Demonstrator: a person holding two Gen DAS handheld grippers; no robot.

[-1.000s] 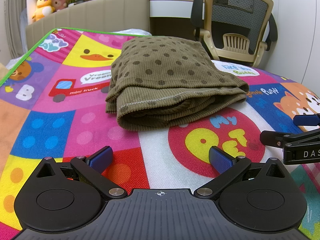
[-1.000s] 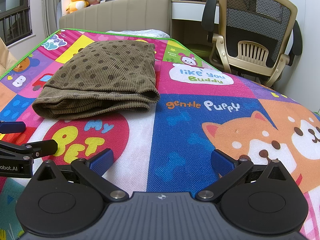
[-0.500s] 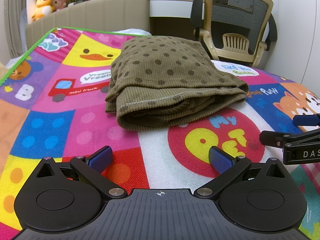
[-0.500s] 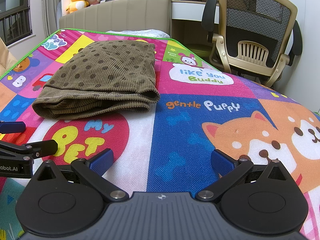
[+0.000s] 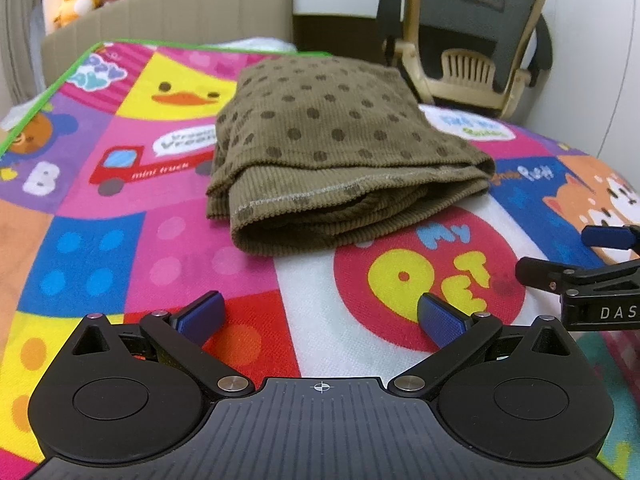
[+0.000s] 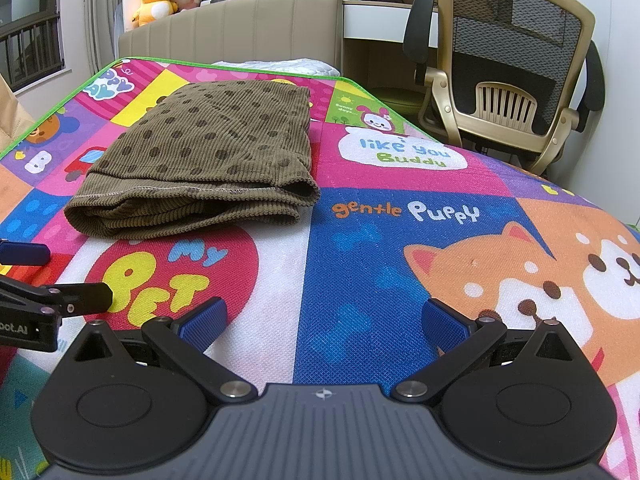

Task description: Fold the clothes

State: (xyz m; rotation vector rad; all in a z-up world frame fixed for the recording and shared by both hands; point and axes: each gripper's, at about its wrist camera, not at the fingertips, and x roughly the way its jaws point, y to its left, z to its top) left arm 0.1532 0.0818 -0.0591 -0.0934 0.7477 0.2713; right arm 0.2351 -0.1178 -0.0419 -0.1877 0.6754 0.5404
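Olive dotted corduroy garment (image 5: pixel 328 152) lies folded into a thick, layered rectangle on a colourful cartoon play mat (image 6: pixel 380 264), its stitched hem facing the cameras. It already lies as folded clothing should. Whether more folding is meant cannot be told; any further fold would likely go best with both corners gripped evenly so the layers stay aligned. Left claw (image 5: pixel 320 316) is spread wide, holds nothing, and hovers over the mat short of the garment. Right claw (image 6: pixel 324 320) is likewise wide open and empty, beside the left one, well apart from the cloth.
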